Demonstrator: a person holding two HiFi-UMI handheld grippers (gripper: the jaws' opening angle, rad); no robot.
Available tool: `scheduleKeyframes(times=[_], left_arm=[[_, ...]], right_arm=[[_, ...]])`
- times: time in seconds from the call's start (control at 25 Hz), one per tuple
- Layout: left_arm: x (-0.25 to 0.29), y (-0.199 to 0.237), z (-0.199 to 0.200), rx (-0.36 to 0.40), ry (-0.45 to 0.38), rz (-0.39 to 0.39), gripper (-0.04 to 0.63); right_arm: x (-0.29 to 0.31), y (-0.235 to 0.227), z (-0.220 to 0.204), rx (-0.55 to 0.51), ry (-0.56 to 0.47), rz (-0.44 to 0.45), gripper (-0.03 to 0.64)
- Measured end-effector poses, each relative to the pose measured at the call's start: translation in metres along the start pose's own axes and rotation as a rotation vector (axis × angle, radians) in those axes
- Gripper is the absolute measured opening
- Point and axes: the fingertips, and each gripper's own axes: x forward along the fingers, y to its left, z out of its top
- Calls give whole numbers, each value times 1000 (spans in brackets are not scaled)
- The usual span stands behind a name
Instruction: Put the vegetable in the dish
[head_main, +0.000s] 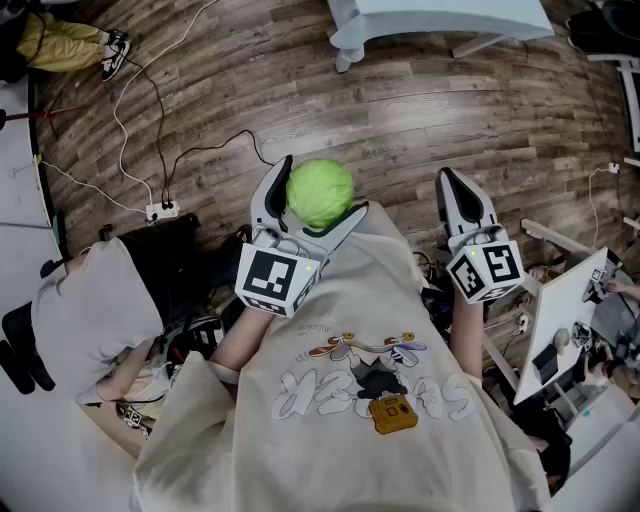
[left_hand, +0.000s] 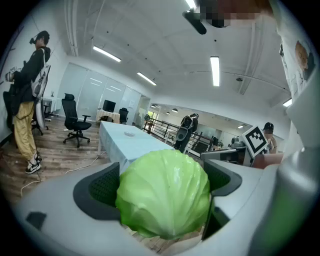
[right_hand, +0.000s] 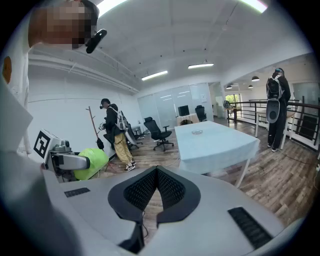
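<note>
Wooden floor (head_main: 400, 110) all around, an open office, and right at the centre of the action is the cabbage (left_hand: 165, 192): round, pale green, up in the air in front of the person's chest. The left gripper (head_main: 318, 195) has it, jaws spread wide and pressing on either side of the head, a dark ribbed pad (left_hand: 102, 190) tight against its left flank. It's off every surface, well short of the table.

Over on the other side, the right gripper (head_main: 446, 180) is level with it and well apart, jaws pinched together with nothing between them. Both marker cubes (head_main: 275, 280) sit just above the cream sweatshirt (head_main: 350, 400) in the head view.

Further out stands the table (right_hand: 215, 142) under a pale blue cloth, and on its top there's a small round thing that looks like the dish (right_hand: 197, 132), though it's too small to be sure. Beyond that, a black office chair (left_hand: 75, 120) and a bystander in yellow trousers (left_hand: 25, 100) near the left wall. White and black cables trail across the planks to a power strip (head_main: 160, 211).
</note>
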Motion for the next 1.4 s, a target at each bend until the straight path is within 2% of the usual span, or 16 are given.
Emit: scheduleKeyframes(times=[0.12,0.24,0.32,0.44,0.56,0.72,0.84,0.96,1.24,1.4], left_arm=[[-15,-45,-4,28,0,7,531],[-28,-89,-17,61,19,-23,531],[-31,-119,-29,67,23,-35,531],[-21,-161,-43,70,31,-46,531],[-18,-205,-64,84,92,-101,531],[-12,-230,-69,90,120,-146,531],[0,-226,-63,78,117,-160,531],[12,-203,-50,61,108,-163,531],[19,-108,2,48,30,-136,531],[9,-57,14,33,4,-118,531]], right_arm=[[-40,-1,-21,31,4,12,21],[-96,5,-49,93,-25,-14,21],[-131,2,-65,89,-29,-24,21],[-160,-21,-80,65,-44,-26,23],[-193,-40,-102,117,-55,-74,21],[-212,-50,-107,152,-87,-89,23],[-200,-55,-105,149,-66,-93,23],[-177,-57,-88,147,-57,-98,23],[-96,-34,-27,93,-53,-98,23],[-49,-11,-5,62,-54,-86,23]])
